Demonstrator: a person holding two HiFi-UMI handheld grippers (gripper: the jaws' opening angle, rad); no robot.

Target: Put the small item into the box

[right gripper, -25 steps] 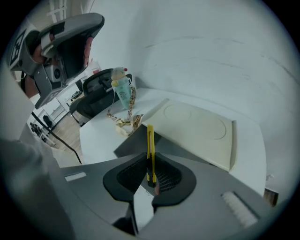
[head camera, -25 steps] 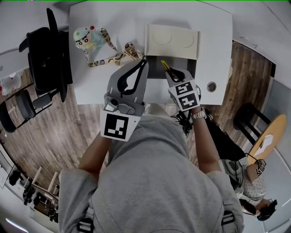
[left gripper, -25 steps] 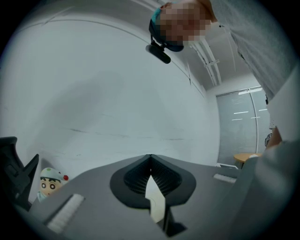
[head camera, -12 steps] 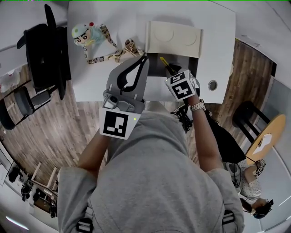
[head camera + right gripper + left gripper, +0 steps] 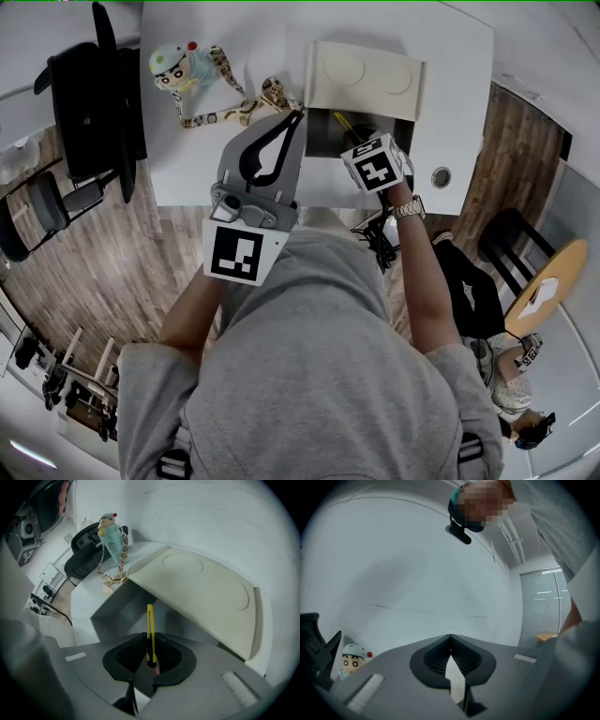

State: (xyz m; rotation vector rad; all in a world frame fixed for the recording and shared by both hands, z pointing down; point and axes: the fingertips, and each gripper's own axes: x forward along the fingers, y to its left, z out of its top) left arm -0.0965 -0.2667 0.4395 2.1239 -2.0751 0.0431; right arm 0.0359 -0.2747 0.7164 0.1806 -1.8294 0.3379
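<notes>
An open box [image 5: 323, 142] stands on the white table [image 5: 187, 159], its cream lid [image 5: 366, 80] tipped back. My right gripper [image 5: 360, 142] is shut on a slim yellow utility knife [image 5: 343, 125] and holds it over the box's dark opening. In the right gripper view the knife [image 5: 150, 627] sticks out of the right gripper [image 5: 151, 656] toward the box's inside [image 5: 119, 613], below the lid [image 5: 201, 588]. My left gripper [image 5: 298, 117] hovers just left of the box, shut and empty. In its own view the left gripper [image 5: 450, 638] points at a bare wall.
A cartoon doll with a patterned lanyard [image 5: 183, 70] lies at the table's far left, also in the right gripper view [image 5: 111, 531] and the left gripper view [image 5: 352, 660]. A black office chair [image 5: 94, 103] stands left of the table. A round cable hole [image 5: 441, 176] is right of the box.
My right gripper has moved forward with the yellow knife, further over the box opening. The left gripper has barely moved.
</notes>
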